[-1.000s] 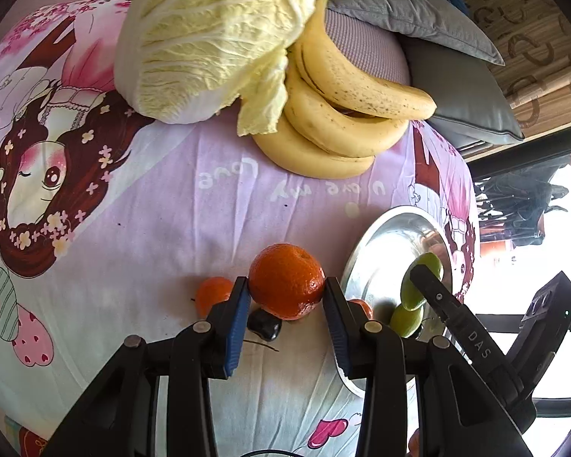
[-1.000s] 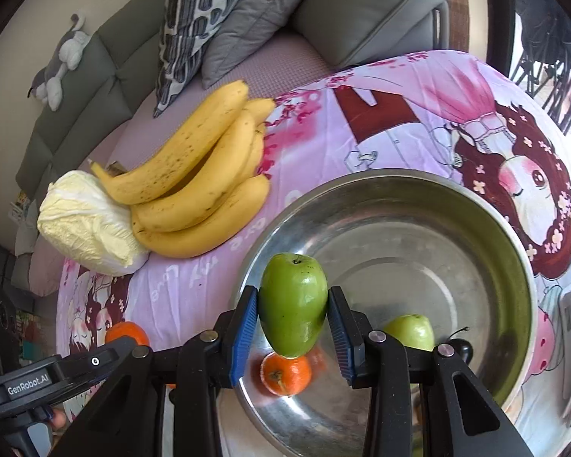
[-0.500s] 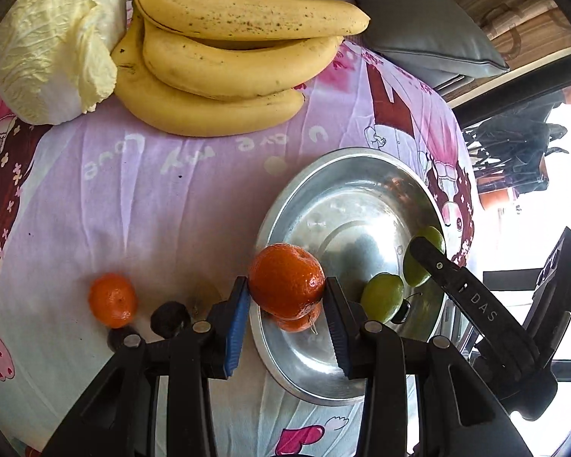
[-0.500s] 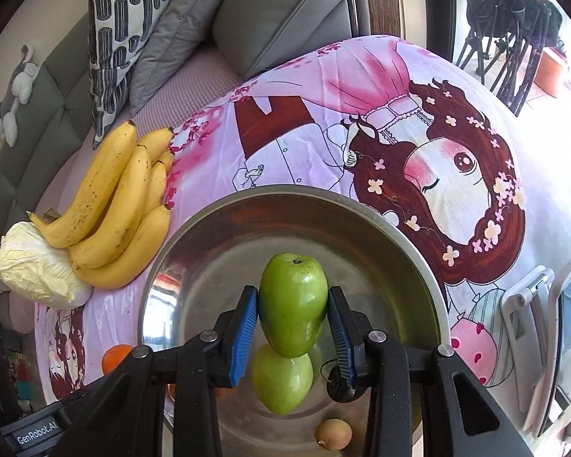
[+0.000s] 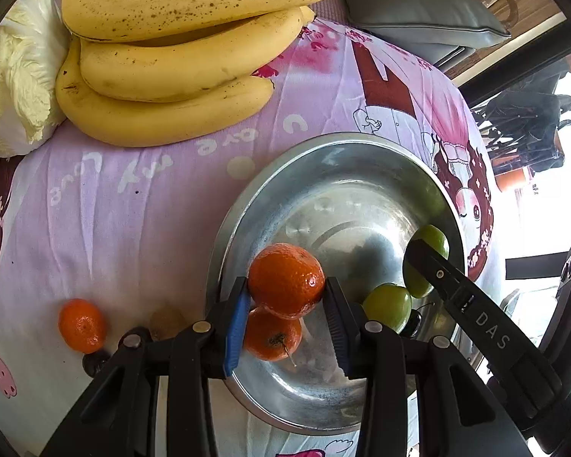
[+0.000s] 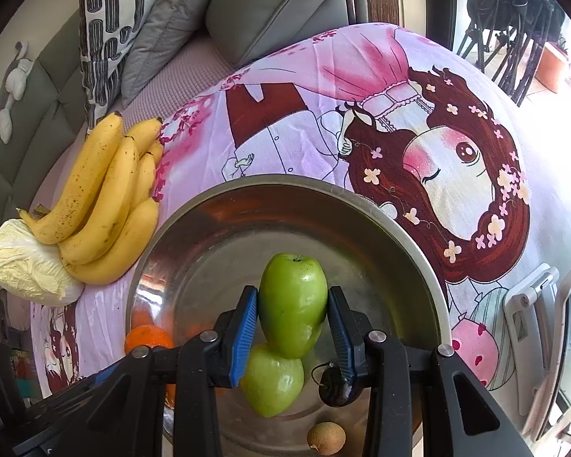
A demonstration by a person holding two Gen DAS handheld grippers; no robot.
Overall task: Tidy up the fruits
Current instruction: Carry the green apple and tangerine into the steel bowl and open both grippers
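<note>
My left gripper (image 5: pixel 285 293) is shut on an orange mandarin (image 5: pixel 285 280) and hangs over the near left part of the steel bowl (image 5: pixel 342 190). Below it in the bowl lies a second mandarin (image 5: pixel 272 337). My right gripper (image 6: pixel 293 320) is shut on a green apple (image 6: pixel 293 304) above the bowl (image 6: pixel 285 194), directly over another green apple (image 6: pixel 272 381) that lies inside. In the left wrist view a finger of the right gripper (image 5: pixel 437 270) crosses the bowl's right side. A third mandarin (image 5: pixel 82 325) lies on the pink cloth, left of the bowl.
A bunch of bananas (image 5: pixel 171 68) and a pale cabbage (image 5: pixel 15 83) lie on the cloth behind the bowl. A dark round fruit (image 6: pixel 335 384) and a small brown one (image 6: pixel 325 438) are in the bowl. Grey cushions (image 6: pixel 278 3) line the back, and a white stand (image 6: pixel 529 304) is at the right.
My left gripper carried its mandarin from above the cloth to over the bowl. My right gripper moved its apple across the bowl to above the other green apple.
</note>
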